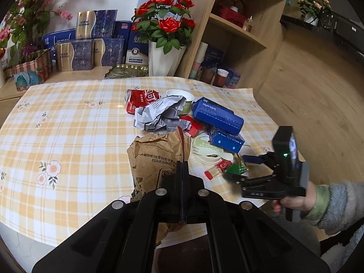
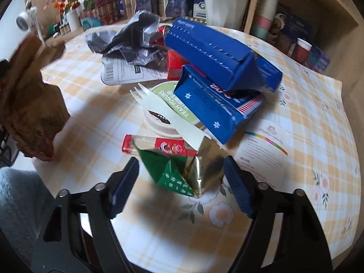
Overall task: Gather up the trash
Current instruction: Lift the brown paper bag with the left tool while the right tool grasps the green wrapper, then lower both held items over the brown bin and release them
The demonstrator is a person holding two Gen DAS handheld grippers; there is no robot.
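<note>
My left gripper [image 1: 182,170] pinches the brown paper bag [image 1: 157,157], my right gripper [image 2: 182,182] stands open around the green wrapper [image 2: 179,173], which may slip when squeezed.

Counter cloth [image 1: 68,125]: yellow and white check with pale pink flowers.
Paper bag [image 1: 157,159]: brown, black print.
Crushed can [image 1: 141,101]: red, white lettering.
Crumpled wrapper [image 1: 159,116]: silver-grey.
Long carton [image 2: 216,52]: blue, white dotted line.
Folded wrapper [image 2: 179,175]: green with white specks, gold inside.
Fork [image 2: 168,113]: cream.
Right gripper fingers [image 2: 126,182]: blue pads.
</note>
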